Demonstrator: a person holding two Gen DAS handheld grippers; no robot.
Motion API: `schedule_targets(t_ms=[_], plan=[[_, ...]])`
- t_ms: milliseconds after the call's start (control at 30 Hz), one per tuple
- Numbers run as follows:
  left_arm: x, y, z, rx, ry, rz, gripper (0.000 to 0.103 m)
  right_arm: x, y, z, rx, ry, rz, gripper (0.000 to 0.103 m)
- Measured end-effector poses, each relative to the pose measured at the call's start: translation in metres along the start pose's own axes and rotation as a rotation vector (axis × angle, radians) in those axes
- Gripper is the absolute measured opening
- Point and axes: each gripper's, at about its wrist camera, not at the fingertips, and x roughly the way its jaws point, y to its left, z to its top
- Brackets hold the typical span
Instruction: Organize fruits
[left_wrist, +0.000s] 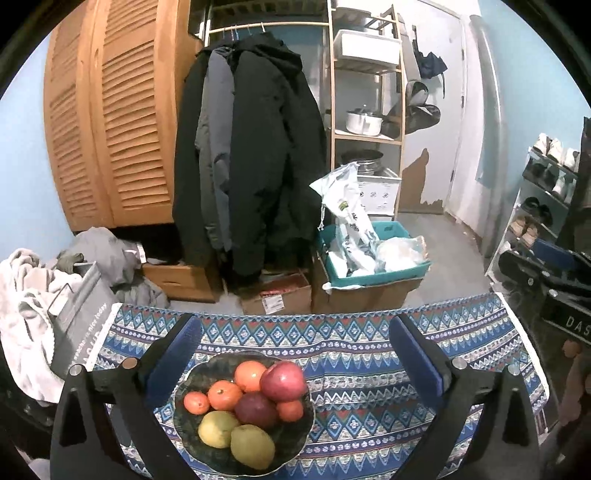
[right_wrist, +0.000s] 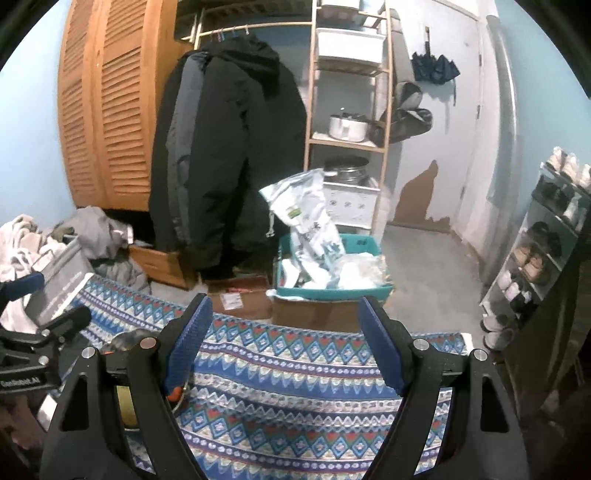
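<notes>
A dark bowl (left_wrist: 218, 360) stands on the patterned blue tablecloth (left_wrist: 369, 373). It holds two red apples (left_wrist: 282, 380), several oranges (left_wrist: 224, 395) and two yellow-green fruits (left_wrist: 253, 445). My left gripper (left_wrist: 295, 325) is open wide above the bowl, its blue pads (left_wrist: 417, 354) on either side and touching no fruit. My right gripper (right_wrist: 286, 306) is open over bare cloth (right_wrist: 288, 373) to the right of the bowl, with nothing between its fingers. In the right wrist view the bowl (right_wrist: 123, 339) is mostly hidden behind the left finger, and an orange sliver (right_wrist: 173, 393) shows.
A grey box (left_wrist: 81, 314) and a heap of clothes (left_wrist: 26, 288) lie at the table's left end. Past the far edge stand cardboard boxes (left_wrist: 277, 299), a teal bin (left_wrist: 373, 258) of bags, hanging coats (left_wrist: 251, 155) and a wooden shelf (left_wrist: 365, 110). A shoe rack (right_wrist: 535, 258) is at the right.
</notes>
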Motion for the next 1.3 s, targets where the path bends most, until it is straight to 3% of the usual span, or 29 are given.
schedule_targets(t_ms=[533,1300], plan=[[-0.007,-0.029,0.005,0.032,-0.038,-0.016,0.102,-0.010,-0.033,-0.006,0.050,-0.004,-0.023,0.080],[-0.007,-0.038,0.005,0.050,-0.047,0.002,0.102,-0.004,-0.044,-0.013,0.054,0.024,-0.038,0.080]])
